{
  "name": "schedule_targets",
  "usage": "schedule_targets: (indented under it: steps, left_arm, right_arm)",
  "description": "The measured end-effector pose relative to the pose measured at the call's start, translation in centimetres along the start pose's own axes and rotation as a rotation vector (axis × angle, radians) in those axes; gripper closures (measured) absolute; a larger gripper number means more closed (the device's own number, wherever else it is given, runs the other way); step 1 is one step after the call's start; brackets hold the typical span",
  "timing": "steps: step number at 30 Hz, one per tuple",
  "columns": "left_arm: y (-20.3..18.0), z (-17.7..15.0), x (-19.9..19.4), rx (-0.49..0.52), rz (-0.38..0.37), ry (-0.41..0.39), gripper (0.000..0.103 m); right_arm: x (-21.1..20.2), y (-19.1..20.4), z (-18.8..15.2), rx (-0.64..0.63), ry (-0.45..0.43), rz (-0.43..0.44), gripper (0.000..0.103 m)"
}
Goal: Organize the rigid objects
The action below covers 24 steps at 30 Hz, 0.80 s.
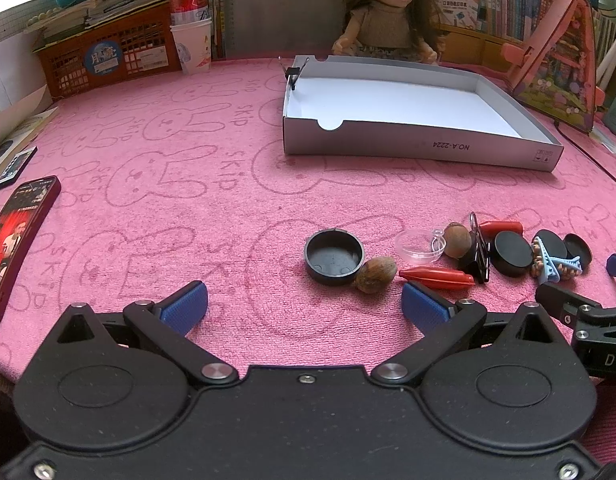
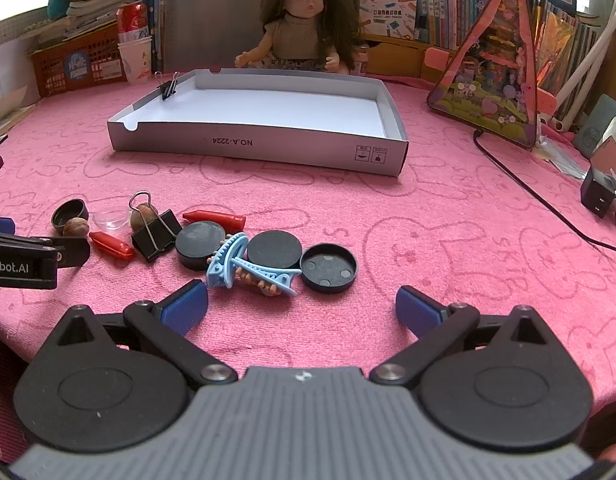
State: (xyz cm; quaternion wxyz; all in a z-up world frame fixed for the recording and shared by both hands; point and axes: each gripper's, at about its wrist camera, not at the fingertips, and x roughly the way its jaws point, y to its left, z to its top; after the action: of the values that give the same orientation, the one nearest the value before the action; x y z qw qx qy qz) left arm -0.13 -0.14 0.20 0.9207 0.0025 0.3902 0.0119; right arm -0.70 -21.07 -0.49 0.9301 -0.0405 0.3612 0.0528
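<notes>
A pile of small items lies on the pink cloth: black round caps (image 1: 334, 256) (image 2: 327, 267), walnuts (image 1: 375, 274) (image 2: 75, 227), red pointed pieces (image 1: 435, 277) (image 2: 214, 219), a black binder clip (image 2: 156, 234), a clear lid (image 1: 419, 245) and a blue hair clip (image 2: 244, 266). A shallow grey box (image 1: 419, 146) (image 2: 260, 148) with a white floor stands behind, a binder clip (image 2: 168, 87) on its left wall. My left gripper (image 1: 304, 306) is open and empty, just before the cap and walnut. My right gripper (image 2: 302, 306) is open and empty, just before the hair clip.
A phone (image 1: 16, 240) lies at the left edge. A doll (image 2: 304, 20), an orange basket (image 1: 108, 56), a cup with a red can (image 1: 190, 28), books and a pink triangular toy (image 2: 495, 80) line the back. A black cable (image 2: 527, 192) and charger (image 2: 599, 194) lie right.
</notes>
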Motion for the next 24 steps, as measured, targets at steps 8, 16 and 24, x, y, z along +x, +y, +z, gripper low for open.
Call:
schedule_targets:
  steps: [8, 16, 24]
  left_arm:
    - [0.01, -0.04, 0.02, 0.000, 0.000, 0.000, 0.000]
    - [-0.05, -0.02, 0.07, 0.000, 0.000, -0.001, 0.000]
    - [-0.05, 0.01, 0.05, 0.000, 0.000, -0.002, 0.000]
  right_arm:
    - [0.08, -0.01, -0.03, 0.007, 0.003, 0.002, 0.000]
    - [0.10, -0.01, -0.08, 0.008, 0.001, 0.002, 0.000]
    - [0.05, 0.03, -0.19, 0.008, -0.005, 0.002, 0.000]
